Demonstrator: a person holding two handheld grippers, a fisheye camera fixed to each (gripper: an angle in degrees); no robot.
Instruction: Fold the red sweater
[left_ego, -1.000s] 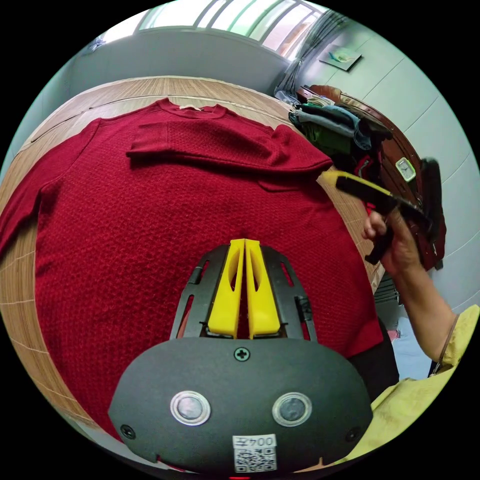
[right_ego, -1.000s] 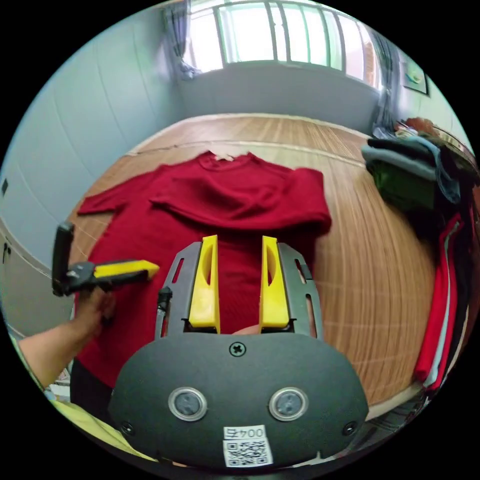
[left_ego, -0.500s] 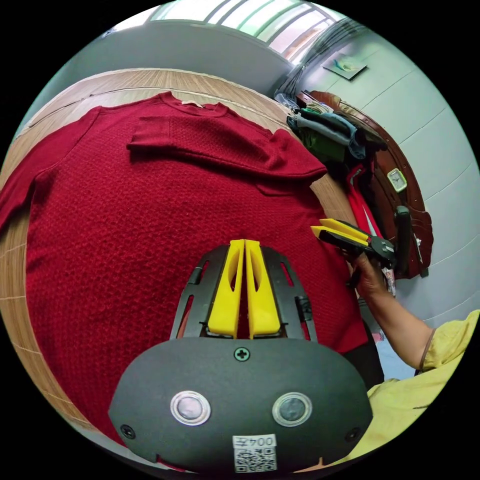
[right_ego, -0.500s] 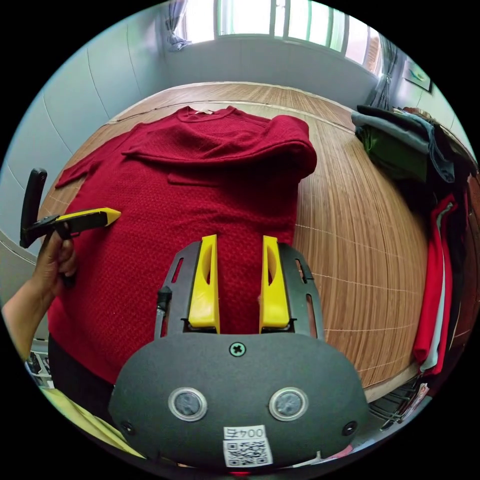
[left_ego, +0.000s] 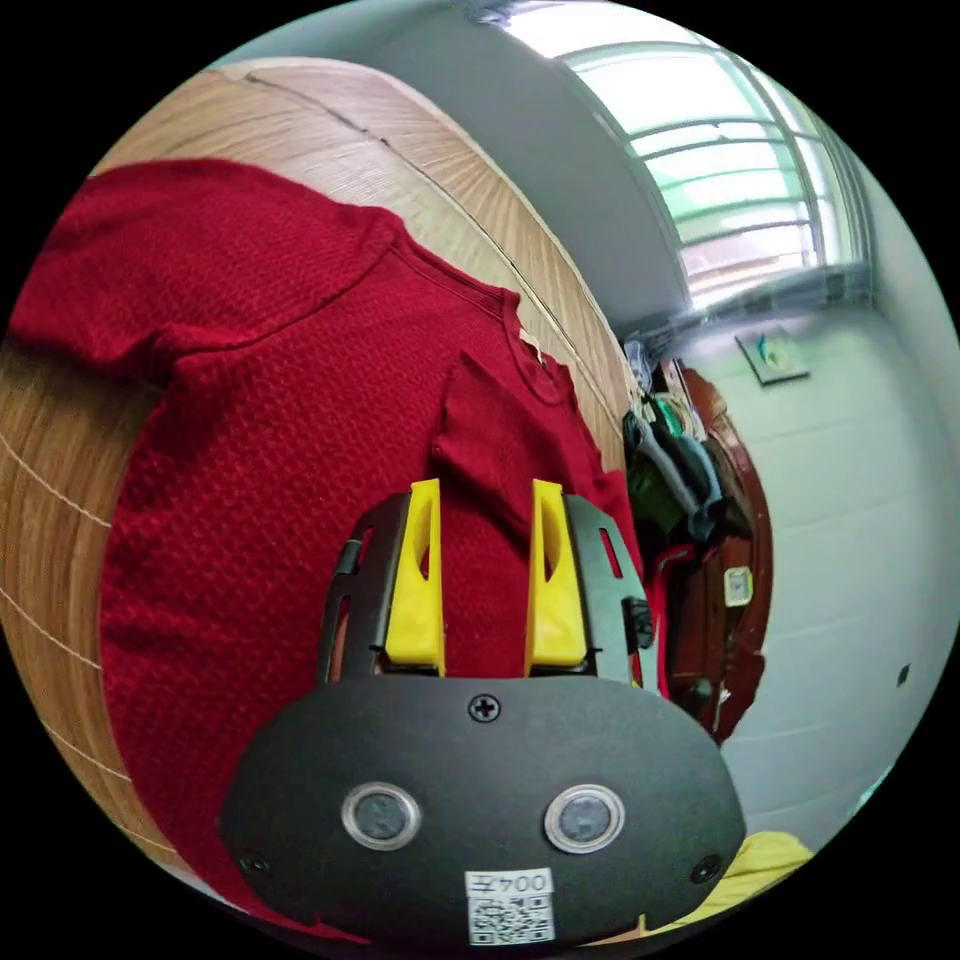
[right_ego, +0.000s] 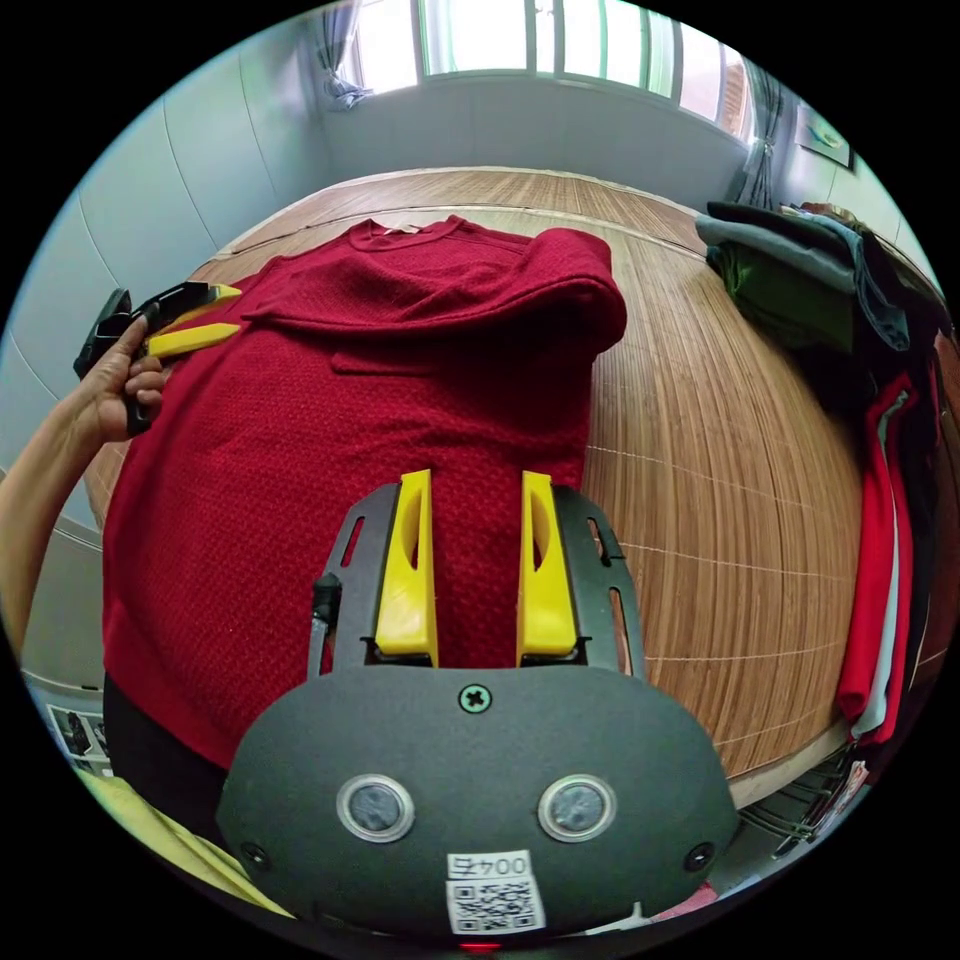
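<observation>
Since a second ago the left gripper (left_ego: 485, 500) has spread its jaws, which were pressed together, and now hangs released above the sweater (left_ego: 260, 420), holding nothing. Right gripper view: the right gripper (right_ego: 475, 495) is released too, over the sweater (right_ego: 400, 380) spread on the slatted surface (right_ego: 720, 480), one sleeve folded across its chest; the left gripper (right_ego: 205, 315) sits in a hand (right_ego: 125, 385) at the sweater's edge.

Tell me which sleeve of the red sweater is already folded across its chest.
The sleeve on the clothes-pile side of the red sweater lies across the chest; the other sleeve, beside the left gripper, lies spread out.
</observation>
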